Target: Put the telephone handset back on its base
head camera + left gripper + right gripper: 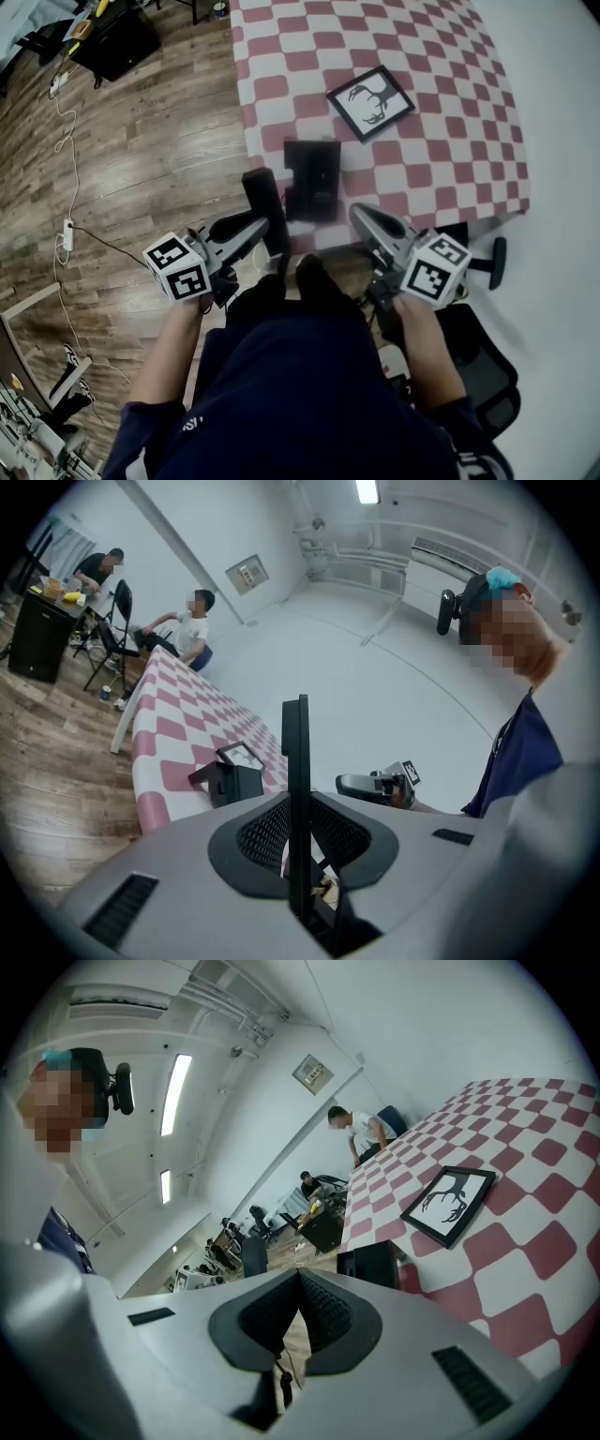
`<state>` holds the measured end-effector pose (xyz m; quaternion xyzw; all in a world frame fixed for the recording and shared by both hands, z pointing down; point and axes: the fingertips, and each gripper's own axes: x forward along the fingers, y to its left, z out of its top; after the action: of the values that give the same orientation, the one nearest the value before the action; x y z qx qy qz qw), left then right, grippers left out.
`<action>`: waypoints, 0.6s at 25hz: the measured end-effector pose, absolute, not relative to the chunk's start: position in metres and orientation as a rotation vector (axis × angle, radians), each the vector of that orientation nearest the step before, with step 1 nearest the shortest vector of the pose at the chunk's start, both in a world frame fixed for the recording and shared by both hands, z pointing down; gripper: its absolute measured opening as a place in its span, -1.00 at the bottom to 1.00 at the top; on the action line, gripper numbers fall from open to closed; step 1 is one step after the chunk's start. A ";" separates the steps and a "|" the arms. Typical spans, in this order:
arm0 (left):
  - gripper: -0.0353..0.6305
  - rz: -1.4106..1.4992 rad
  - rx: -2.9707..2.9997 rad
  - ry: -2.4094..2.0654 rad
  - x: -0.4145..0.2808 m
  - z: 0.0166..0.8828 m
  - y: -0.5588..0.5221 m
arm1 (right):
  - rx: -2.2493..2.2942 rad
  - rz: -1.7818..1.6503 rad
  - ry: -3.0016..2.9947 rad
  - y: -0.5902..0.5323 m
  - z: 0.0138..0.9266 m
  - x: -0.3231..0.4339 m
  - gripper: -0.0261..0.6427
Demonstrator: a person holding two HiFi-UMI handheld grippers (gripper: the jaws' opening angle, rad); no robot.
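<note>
The left gripper (298, 829) is clamped on the telephone handset (296, 747). Its two mesh-padded jaws press flat against the handset's sides, and in the left gripper view the handset shows edge-on as a thin black slab rising toward 12 o'clock from between them. In the head view the handset stands off the table, tilted slightly, its upper end level with the near edge of the checkered table (450, 159).

The base (312, 178) sits on the cloth at about 2 o'clock from the handset, just beside it with a narrow gap between them. It is a black block, close to the table's near edge. A black picture frame (370, 101) with a dark antler-like figure lies flat on the cloth at 1 o'clock from the base, well apart from it.

The right gripper (299, 1281) is at 3 o'clock from the left one, over the table's near edge. Its jaws are pressed together with nothing between them.

At 9 o'clock of the table is wooden floor (159, 141), with a white cable (67, 141) trailing across it. Far back in the left gripper view, seated people (192, 625) are at the table's far end.
</note>
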<state>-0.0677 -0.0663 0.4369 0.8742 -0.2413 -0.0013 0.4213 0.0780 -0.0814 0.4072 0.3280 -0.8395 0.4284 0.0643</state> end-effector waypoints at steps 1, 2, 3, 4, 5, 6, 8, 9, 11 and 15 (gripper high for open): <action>-0.62 0.009 2.185 -0.605 -0.063 0.442 -0.070 | 0.984 1.298 -2.530 -0.086 0.409 0.082 -0.88; -0.62 0.021 2.180 -0.606 -0.059 0.448 -0.074 | 0.978 1.302 -2.525 -0.090 0.412 0.087 -0.88; -0.62 0.032 2.179 -0.606 -0.055 0.453 -0.078 | 0.972 1.307 -2.519 -0.094 0.415 0.091 -0.88; -0.62 0.042 2.179 -0.605 -0.051 0.458 -0.082 | 0.967 1.311 -2.514 -0.098 0.417 0.095 -0.88; -0.62 0.051 2.176 -0.605 -0.048 0.463 -0.086 | 0.963 1.317 -2.509 -0.101 0.420 0.099 -0.88; -0.62 0.057 2.169 -0.606 -0.044 0.469 -0.089 | 0.958 1.322 -2.504 -0.104 0.422 0.103 -0.88; -0.62 0.071 2.154 -0.609 -0.039 0.480 -0.094 | 0.951 1.335 -2.492 -0.108 0.427 0.109 -0.88; -0.62 0.080 2.148 -0.610 -0.038 0.485 -0.097 | 0.947 1.342 -2.486 -0.110 0.430 0.112 -0.88; -0.62 0.102 2.138 -0.610 -0.035 0.495 -0.100 | 0.940 1.358 -2.473 -0.113 0.436 0.117 -0.88; -0.62 0.143 2.123 -0.604 -0.031 0.513 -0.106 | 0.934 1.382 -2.453 -0.118 0.445 0.125 -0.88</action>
<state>-0.0314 -0.1060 0.5127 0.8580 -0.2439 0.0577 0.4484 0.1252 -0.1175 0.4453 0.3137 -0.8237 0.4642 0.0874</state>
